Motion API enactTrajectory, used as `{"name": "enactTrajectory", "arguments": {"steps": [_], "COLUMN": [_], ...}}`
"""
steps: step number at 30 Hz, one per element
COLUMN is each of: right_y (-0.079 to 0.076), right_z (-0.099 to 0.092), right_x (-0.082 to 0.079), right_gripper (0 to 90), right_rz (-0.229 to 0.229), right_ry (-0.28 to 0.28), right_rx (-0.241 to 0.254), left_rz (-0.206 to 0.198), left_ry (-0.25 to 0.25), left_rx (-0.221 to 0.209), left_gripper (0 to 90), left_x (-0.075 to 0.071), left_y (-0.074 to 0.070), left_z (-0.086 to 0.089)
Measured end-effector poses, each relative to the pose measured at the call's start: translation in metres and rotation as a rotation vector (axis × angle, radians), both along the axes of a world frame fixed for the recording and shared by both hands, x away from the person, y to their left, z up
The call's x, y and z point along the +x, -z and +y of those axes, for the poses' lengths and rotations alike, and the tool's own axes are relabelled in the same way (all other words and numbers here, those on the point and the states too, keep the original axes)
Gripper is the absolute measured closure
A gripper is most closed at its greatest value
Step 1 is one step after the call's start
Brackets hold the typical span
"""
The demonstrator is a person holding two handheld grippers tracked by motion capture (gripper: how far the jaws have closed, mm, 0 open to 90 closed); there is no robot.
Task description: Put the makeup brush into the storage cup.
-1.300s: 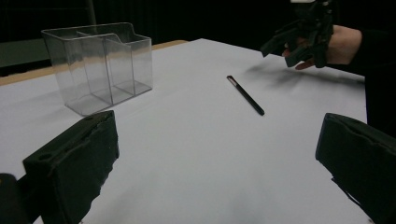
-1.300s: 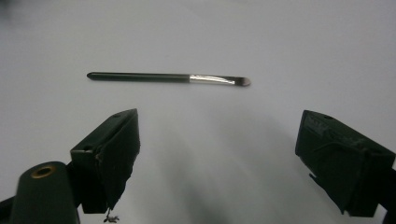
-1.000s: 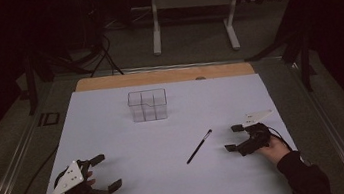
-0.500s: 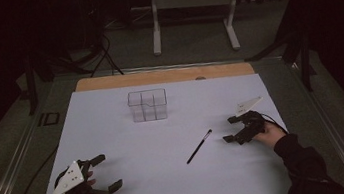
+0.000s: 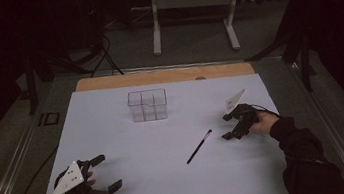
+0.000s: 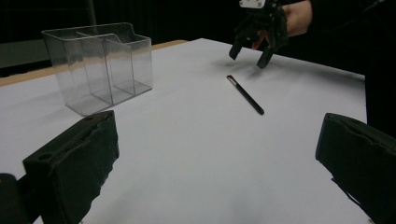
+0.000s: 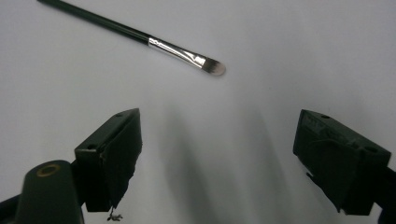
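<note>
- Left gripper (image 6: 219, 163): its two black jaws stand wide apart at the bottom corners, nothing between them.
- Clear compartmented box (image 6: 100, 65): upper left, upright on the white table (image 6: 196, 154).
- Makeup brush (image 6: 245, 94): lying flat, right of centre.
- Right gripper (image 6: 254, 35): top right, above the brush's far end, jaws parted.

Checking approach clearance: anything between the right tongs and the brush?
Nothing visible. The right tongs are open over bare white table cover, and the brush lies just ahead of them. The clear organizer stands well off to the side.
</note>
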State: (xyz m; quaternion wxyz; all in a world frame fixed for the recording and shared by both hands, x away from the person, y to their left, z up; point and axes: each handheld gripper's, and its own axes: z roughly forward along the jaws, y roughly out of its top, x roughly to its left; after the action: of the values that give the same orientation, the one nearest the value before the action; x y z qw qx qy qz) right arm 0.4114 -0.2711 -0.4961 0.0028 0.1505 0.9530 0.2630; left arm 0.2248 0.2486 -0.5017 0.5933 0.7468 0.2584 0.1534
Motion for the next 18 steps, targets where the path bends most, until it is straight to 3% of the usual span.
{"name": "enactTrajectory", "arguments": {"steps": [4, 5, 8, 9, 11, 18], "right_y": [0.001, 0.001, 0.001, 0.000, -0.002, -0.008], "right_z": [0.002, 0.005, 0.007, 0.010, 0.012, 0.023], "right_x": [0.007, 0.010, 0.013, 0.016, 0.021, 0.028], "right_gripper": [15.6, 15.6, 15.6, 15.6, 15.6, 15.6], "right_rz": [0.043, 0.037, 0.045, 0.039, 0.062, 0.013], "right_ry": [-0.002, -0.026, -0.056, -0.073, -0.078, -0.173], "right_rx": [-0.030, -0.068, -0.082, -0.109, -0.115, -0.183], "left_rz": [0.000, 0.000, 0.003, 0.003, 0.004, 0.003], "left_ry": [-0.003, -0.004, -0.007, -0.007, -0.009, -0.013], "left_rx": [0.000, -0.001, 0.000, 0.000, -0.001, -0.001], "left_gripper": [0.8, 0.8, 0.8, 0.8, 0.8, 0.8], "left_x": [-0.001, -0.001, -0.001, -0.001, -0.002, -0.003], "left_y": [0.000, 0.000, 0.000, 0.000, 0.000, 0.000], "left_z": [0.000, 0.001, 0.002, 0.002, 0.002, 0.004]}}
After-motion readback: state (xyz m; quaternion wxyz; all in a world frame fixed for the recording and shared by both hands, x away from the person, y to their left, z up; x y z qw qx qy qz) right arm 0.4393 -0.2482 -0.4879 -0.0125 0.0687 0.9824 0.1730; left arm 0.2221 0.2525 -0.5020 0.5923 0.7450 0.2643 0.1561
